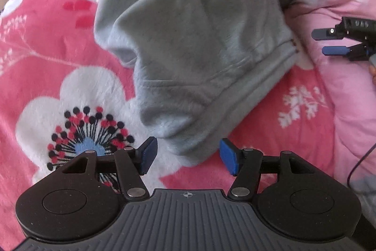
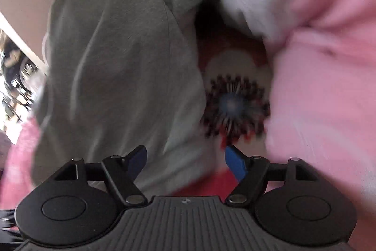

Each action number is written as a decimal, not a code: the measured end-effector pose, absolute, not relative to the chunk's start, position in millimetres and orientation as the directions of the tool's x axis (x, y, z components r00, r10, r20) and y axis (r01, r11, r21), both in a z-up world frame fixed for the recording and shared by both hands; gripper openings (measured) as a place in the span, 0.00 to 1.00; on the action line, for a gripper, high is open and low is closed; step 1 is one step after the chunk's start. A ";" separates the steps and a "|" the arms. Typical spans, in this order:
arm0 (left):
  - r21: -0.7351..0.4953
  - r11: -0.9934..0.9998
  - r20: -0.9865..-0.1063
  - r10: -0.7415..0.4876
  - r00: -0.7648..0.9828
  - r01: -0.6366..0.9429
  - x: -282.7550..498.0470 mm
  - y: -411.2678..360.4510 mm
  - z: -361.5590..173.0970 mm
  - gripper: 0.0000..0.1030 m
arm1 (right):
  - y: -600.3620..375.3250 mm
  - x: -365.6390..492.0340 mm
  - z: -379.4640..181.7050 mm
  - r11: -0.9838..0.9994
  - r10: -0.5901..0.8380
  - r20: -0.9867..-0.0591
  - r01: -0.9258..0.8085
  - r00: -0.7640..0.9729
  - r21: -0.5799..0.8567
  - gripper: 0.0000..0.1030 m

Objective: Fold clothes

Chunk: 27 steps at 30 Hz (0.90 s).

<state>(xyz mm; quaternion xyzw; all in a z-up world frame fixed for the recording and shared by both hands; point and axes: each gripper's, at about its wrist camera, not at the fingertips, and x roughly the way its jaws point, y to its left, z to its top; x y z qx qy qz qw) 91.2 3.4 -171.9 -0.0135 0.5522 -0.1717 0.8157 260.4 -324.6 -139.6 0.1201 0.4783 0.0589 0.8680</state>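
Grey fleece garment (image 1: 188,44) is lying rumpled on the pink floral blanket (image 1: 47,44), its hem corner sitting at twelve o'clock between the left gripper (image 1: 188,154)'s parted pads, unpinched. The right gripper (image 2: 185,159) is gaping empty too. Closing now is risking a grab of blanket pile along with a bunched, doubled hem.
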 end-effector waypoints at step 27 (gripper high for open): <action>0.118 0.791 -0.870 -0.209 0.447 0.600 51.9 -73.4 -151.5 0.67 | -278.8 295.4 -84.3 0.446 0.838 -0.391 -0.063 0.381 0.893 0.17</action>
